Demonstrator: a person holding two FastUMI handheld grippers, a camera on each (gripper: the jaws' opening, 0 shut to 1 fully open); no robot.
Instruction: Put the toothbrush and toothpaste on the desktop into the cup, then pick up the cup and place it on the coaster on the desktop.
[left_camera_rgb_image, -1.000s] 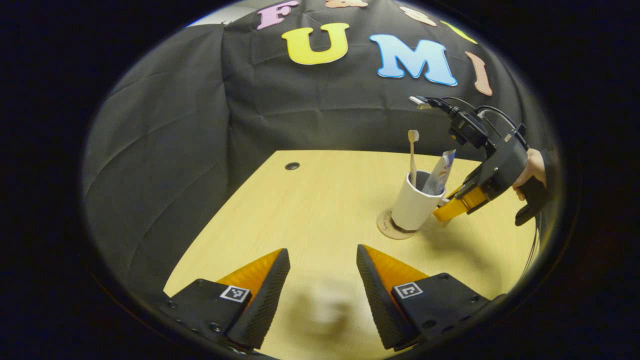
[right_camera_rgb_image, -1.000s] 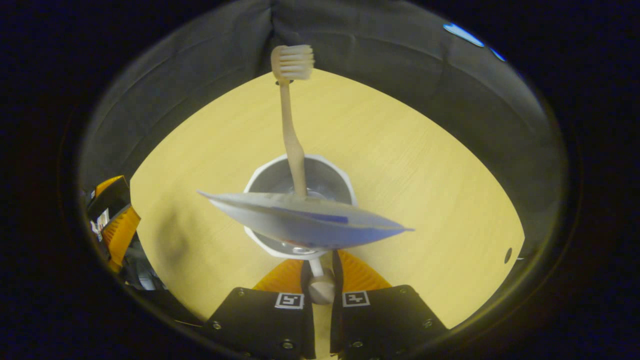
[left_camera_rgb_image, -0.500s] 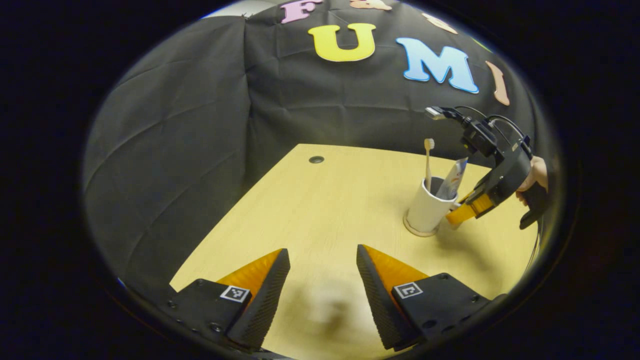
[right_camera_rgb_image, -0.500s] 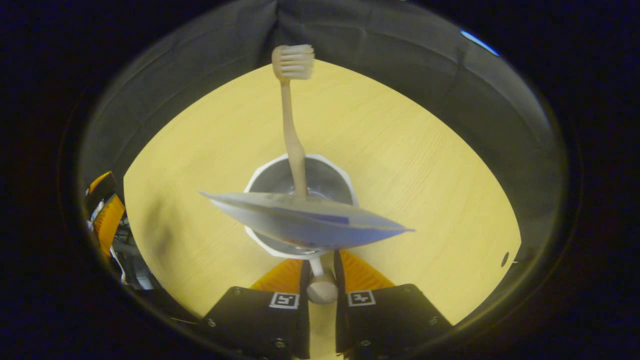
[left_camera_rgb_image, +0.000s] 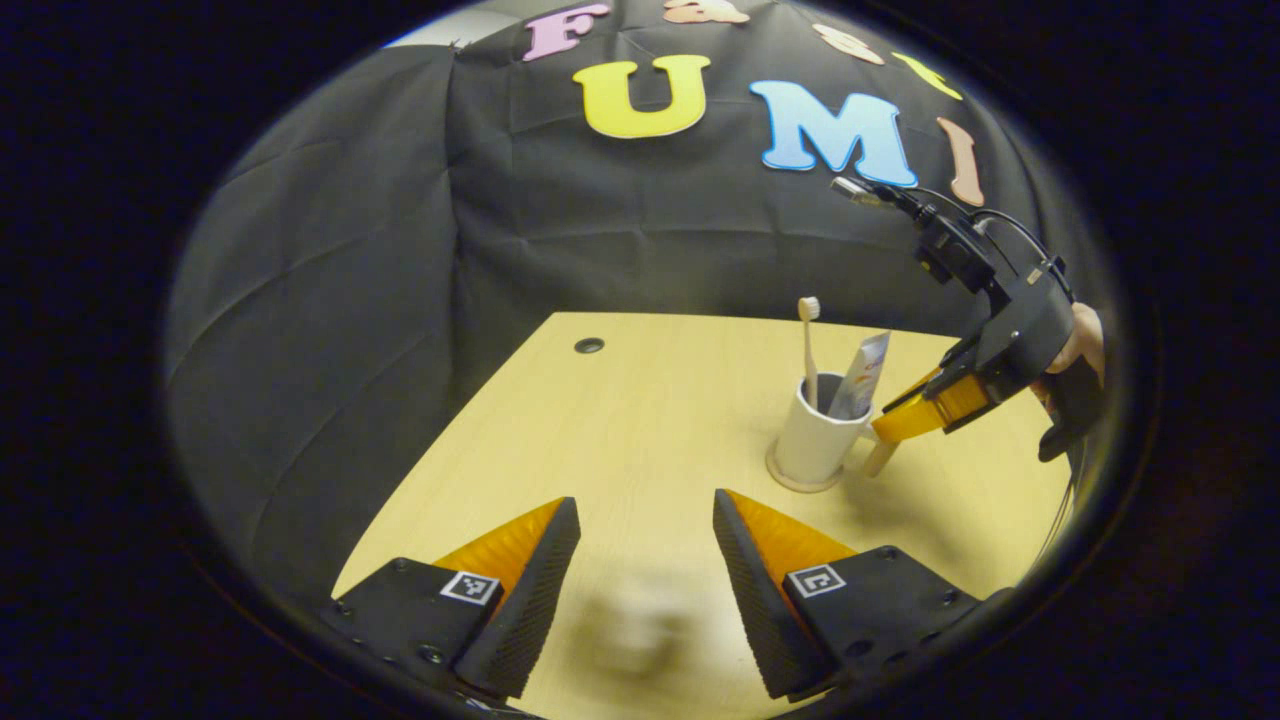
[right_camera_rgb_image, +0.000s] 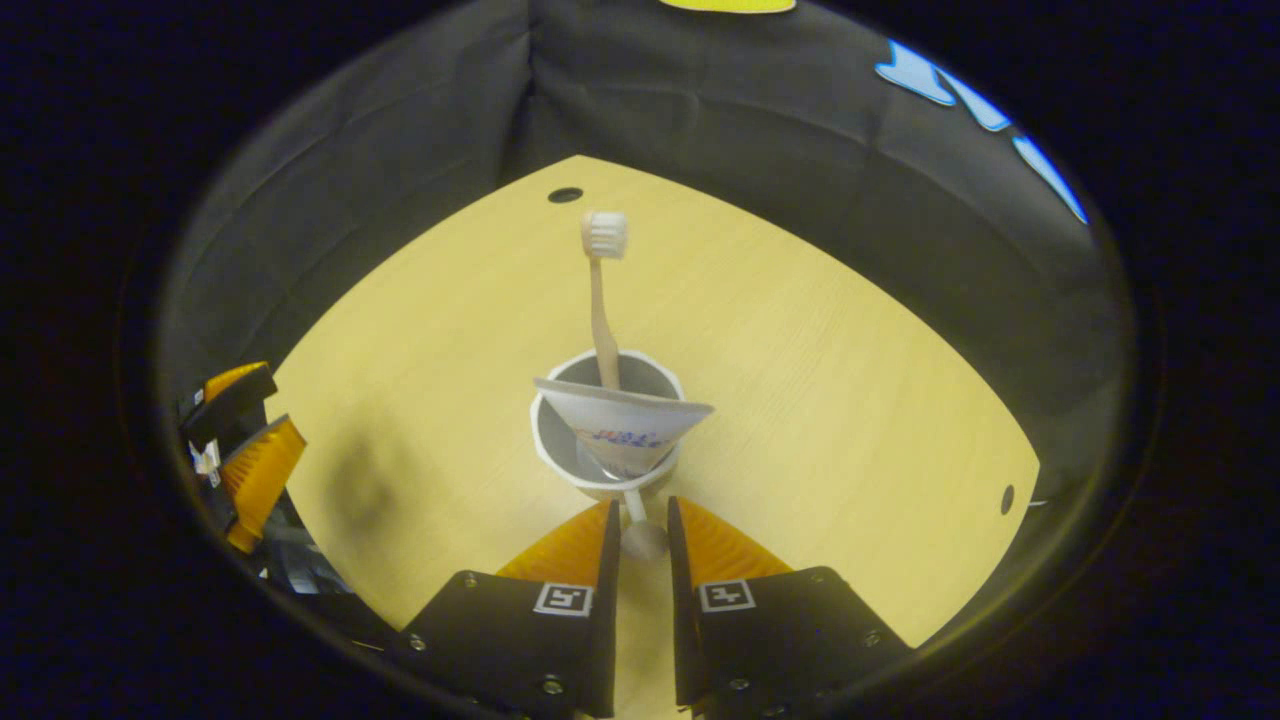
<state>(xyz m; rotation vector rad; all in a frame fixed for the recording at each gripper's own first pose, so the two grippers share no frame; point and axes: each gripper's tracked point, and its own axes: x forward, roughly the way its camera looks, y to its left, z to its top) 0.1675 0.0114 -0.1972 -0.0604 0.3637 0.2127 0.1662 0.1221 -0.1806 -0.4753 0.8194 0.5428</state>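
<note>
Your right tongs (right_camera_rgb_image: 640, 520) have backed off, slightly parted around the handle of the cup (left_camera_rgb_image: 812, 440), which sits on the coaster (left_camera_rgb_image: 800, 478). Snagging that handle tips it. Left tongs (left_camera_rgb_image: 645, 540) hang apart.

White cup (left_camera_rgb_image: 812, 443) upright on round coaster (left_camera_rgb_image: 790, 481), toothbrush (left_camera_rgb_image: 807, 345) bristles-up and toothpaste (left_camera_rgb_image: 862, 365) standing inside

coaster (left_camera_rgb_image: 800, 482) mostly hidden under cup (left_camera_rgb_image: 812, 444), toothpaste (right_camera_rgb_image: 622, 432) bottom hidden inside
</note>
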